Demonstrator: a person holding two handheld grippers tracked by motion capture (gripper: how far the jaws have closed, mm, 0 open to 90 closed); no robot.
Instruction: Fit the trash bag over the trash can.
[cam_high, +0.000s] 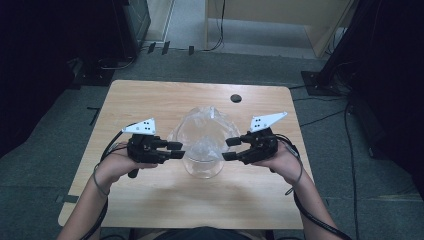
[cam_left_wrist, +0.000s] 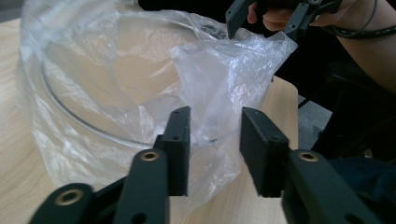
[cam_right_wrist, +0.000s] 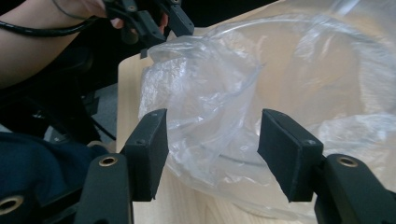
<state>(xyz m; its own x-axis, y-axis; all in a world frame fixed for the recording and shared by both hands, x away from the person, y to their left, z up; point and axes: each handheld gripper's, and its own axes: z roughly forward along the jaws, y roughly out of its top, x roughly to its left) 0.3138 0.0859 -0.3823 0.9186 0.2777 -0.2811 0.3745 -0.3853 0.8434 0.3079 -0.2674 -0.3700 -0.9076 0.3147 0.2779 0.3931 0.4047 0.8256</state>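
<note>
bag-lined bowl (cam_high: 202, 150) between claws | left claw (cam_high: 177, 149) at 9 o'clock, right claw (cam_high: 230, 149) at 3 | both agape, empty | equally near

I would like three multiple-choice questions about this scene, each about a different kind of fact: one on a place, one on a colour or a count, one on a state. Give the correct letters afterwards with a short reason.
1. Where does the glass bowl stand on the table?
A. between the two grippers
B. at the far left corner
C. behind the dark round hole

2. What colour is the plastic bag on the bowl?
A. clear
B. blue
C. black

3. How do the jaws of the left gripper and the right gripper stand?
A. both open, with plastic in the gap
B. both shut on the bowl's rim
C. one open, one shut

Answers: 1 A, the high view shows the bowl with a gripper on each side. 2 A, the wood shows through the film. 3 A, each gripper view shows a wide gap between its jaws.
</note>
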